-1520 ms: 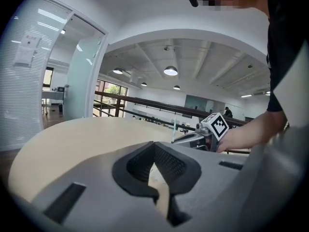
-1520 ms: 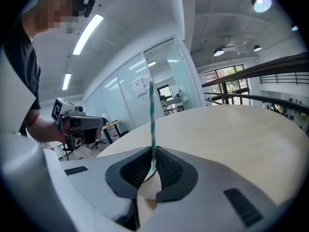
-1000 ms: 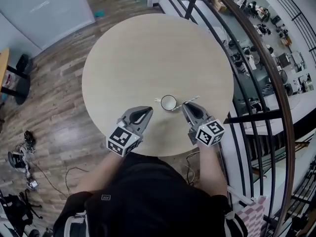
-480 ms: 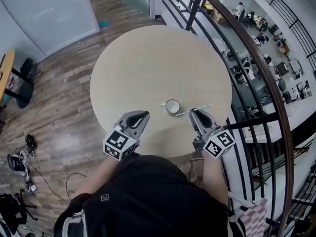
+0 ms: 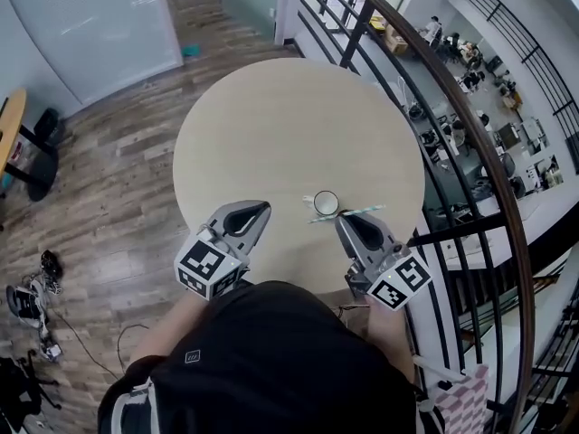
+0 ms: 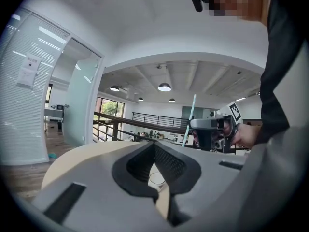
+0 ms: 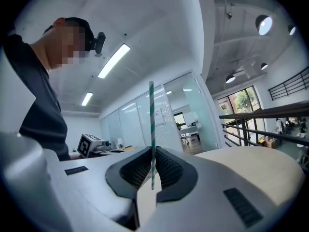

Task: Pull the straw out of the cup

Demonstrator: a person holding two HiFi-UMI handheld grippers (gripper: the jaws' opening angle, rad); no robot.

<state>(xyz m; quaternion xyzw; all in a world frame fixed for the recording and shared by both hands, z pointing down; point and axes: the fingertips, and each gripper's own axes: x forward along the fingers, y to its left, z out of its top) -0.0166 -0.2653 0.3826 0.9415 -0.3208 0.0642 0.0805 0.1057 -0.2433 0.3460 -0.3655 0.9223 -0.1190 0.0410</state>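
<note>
A small white cup (image 5: 325,203) stands on the round beige table (image 5: 271,125), near its front edge. My right gripper (image 5: 345,220) is shut on a green-and-white striped straw (image 5: 347,212), which hangs in the air just in front of the cup. In the right gripper view the straw (image 7: 151,129) stands upright between the pads, and its lower end is free below them. My left gripper (image 5: 263,208) hovers left of the cup, its jaws shut on nothing. Through the left gripper's (image 6: 154,145) narrow gap the cup's rim (image 6: 157,178) shows below.
A dark curved railing (image 5: 452,116) runs close along the table's right side, with a lower floor beyond it. Wooden floor lies to the left, with cables and gear (image 5: 27,301) on it. A glass partition (image 5: 90,16) stands behind the table.
Both grippers have risen. The right one has carried the straw up and away from the cup, where it leaned a second ago. The cup stays in place on the table.
</note>
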